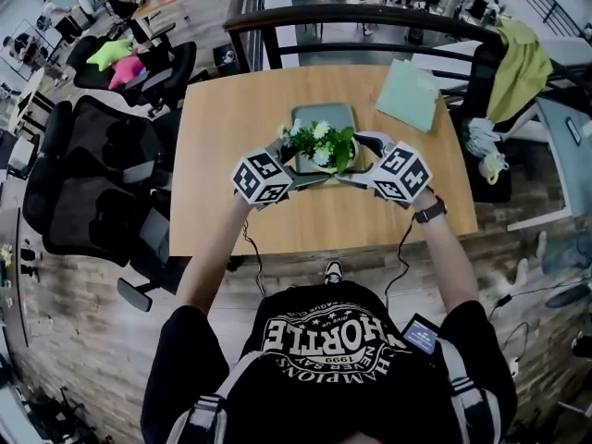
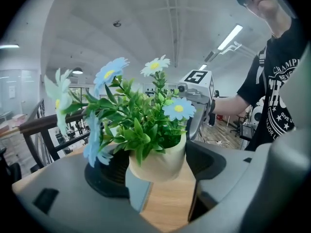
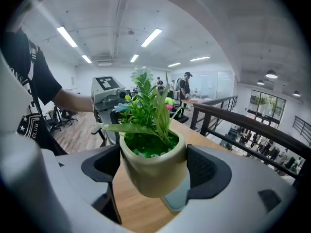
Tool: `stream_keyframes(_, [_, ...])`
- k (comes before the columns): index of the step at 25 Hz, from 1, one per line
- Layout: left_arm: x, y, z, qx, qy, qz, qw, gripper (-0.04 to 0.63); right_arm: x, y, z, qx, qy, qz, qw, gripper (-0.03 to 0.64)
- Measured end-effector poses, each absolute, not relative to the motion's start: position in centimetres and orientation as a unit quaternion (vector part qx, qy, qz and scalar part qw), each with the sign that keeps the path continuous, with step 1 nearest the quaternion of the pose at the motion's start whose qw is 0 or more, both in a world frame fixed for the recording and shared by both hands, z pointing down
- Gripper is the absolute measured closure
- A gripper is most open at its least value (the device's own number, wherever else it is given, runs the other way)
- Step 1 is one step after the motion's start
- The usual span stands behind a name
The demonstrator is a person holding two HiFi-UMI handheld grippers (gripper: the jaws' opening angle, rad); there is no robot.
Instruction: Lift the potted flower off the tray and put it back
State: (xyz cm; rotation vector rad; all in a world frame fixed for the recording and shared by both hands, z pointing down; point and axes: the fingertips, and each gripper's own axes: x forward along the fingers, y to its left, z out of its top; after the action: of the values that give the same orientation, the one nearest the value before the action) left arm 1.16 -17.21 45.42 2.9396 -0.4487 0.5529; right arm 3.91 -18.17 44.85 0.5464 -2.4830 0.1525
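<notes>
The potted flower (image 1: 324, 146), a cream pot of green leaves with blue and white daisies, hangs slightly tilted over the near end of the grey tray (image 1: 322, 117) on the wooden table (image 1: 222, 155). My left gripper (image 1: 294, 163) holds it from the left and my right gripper (image 1: 361, 160) from the right. In the left gripper view the pot (image 2: 158, 160) sits between both dark pads, with the tray (image 2: 136, 192) below it. The right gripper view shows the pot (image 3: 153, 166) pressed between the pads, clear of the tray (image 3: 179, 197).
A pale green folder (image 1: 409, 95) lies on the table's far right corner. Black office chairs (image 1: 102, 174) stand left of the table. A dark railing (image 1: 370, 21) runs behind it, and a yellow-green cloth (image 1: 521, 63) hangs on a chair at the right.
</notes>
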Motion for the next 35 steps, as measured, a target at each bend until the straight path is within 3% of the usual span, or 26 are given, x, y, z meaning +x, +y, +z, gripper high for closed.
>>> stream_keyframes(9, [4.0,-21.4,46.6,0.964,-0.172,0.19,0.074,0.219,6.6,-22.5,46.1,0.176,-0.936,0.064,0.297,0.173])
stream_keyframes(22, [4.7,-28.6,47.6,0.962,-0.175,0.206,0.027,0.219,7.5,-29.6,47.2,0.189,-0.938,0.039,0.286,0.173])
stream_keyframes(35, [3.3,-34.4,52.3,0.958,-0.168,0.228,0.04,0.219,5.9,-35.5,51.7,0.191,-0.925,0.04,0.326,0.173])
